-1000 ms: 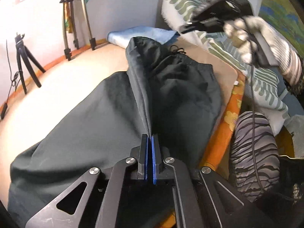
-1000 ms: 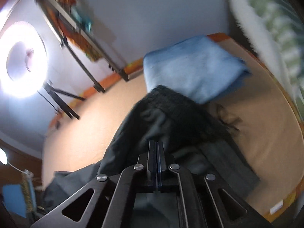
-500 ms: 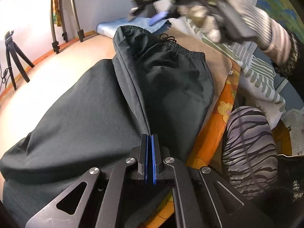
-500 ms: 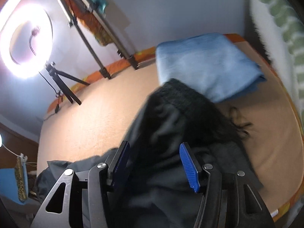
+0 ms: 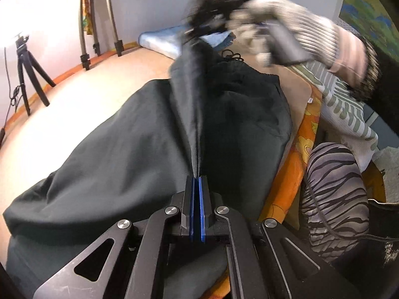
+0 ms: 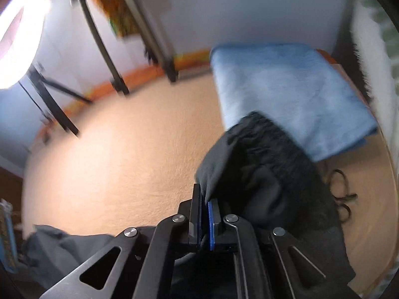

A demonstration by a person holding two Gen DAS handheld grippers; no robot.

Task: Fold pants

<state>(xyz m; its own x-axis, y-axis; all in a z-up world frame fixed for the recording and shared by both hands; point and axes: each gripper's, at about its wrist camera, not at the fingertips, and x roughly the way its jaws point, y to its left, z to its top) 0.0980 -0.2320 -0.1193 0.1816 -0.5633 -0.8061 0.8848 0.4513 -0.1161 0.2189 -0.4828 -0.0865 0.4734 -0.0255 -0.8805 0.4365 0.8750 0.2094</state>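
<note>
Dark pants (image 5: 124, 154) lie across the tan bed sheet (image 5: 49, 129). My left gripper (image 5: 197, 177) is shut on a raised fold of the pants near the bed's front edge. That fold runs as a taut ridge up to the waistband (image 5: 244, 67). A gloved hand (image 5: 299, 32) holds the blurred right gripper over it. In the right wrist view my right gripper (image 6: 205, 195) has its jaws closing, the pads pressing on the left corner of the gathered waistband (image 6: 269, 149). The black drawstring (image 6: 341, 194) lies loose on the sheet to the right.
A folded blue towel (image 6: 286, 94) lies just behind the waistband by the wall. Tripod legs (image 5: 27, 74) and a stand (image 5: 99, 25) rise along the far edge, with a ring light (image 6: 20, 37) beyond. A leaf-print pillow (image 5: 349, 104) and a zebra-striped leg (image 5: 334, 186) sit at the right.
The right gripper opened wide over the waistband, came down toward its left corner and shut on it. The fold between the two grippers is now drawn tighter. The left gripper kept its grip.
</note>
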